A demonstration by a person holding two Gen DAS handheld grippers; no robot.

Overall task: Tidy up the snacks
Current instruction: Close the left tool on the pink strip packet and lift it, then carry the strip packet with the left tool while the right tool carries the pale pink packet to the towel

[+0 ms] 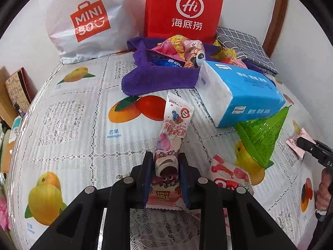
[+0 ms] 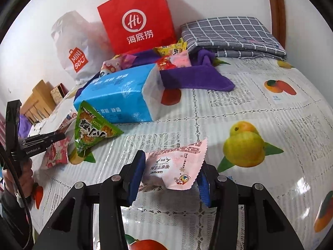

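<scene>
Covering the whole table, a fruit-print plastic tablecloth [image 2: 260,95] carried everything. Back edge: red Haidilao paper bag [image 1: 184,8], white Miniso bag [image 1: 87,20], folded grey checked cloth [image 2: 231,35] at the back right corner. In front of those sat a purple towel [image 1: 154,77] heaped with snack packets, and a blue tissue pack [image 1: 245,95] leaning off its front.

Near the front edge, the left gripper [image 1: 165,177] was pinched on a long pink Toy Story marshmallow packet [image 1: 174,129], gripped at its lower end, the rest sticking up and forward. Light, soft, crinkly film; likely to flop, so hold near the middle or keep the seam end squeezed.

A green triangular snack bag [image 2: 91,129] lay beside the tissue pack, with a small red-and-white packet [image 2: 56,156] just next to it.

The right gripper [image 2: 169,175] had a small pink nougat-type packet [image 2: 177,166] between its pads; left pad touched it, but firm clamping couldn't be told. Slippery wrapper, best taken across the padded middle, not the crimped edge.

Open room: front right of the table was bare, the left side mostly too; the centre back was crowded.
</scene>
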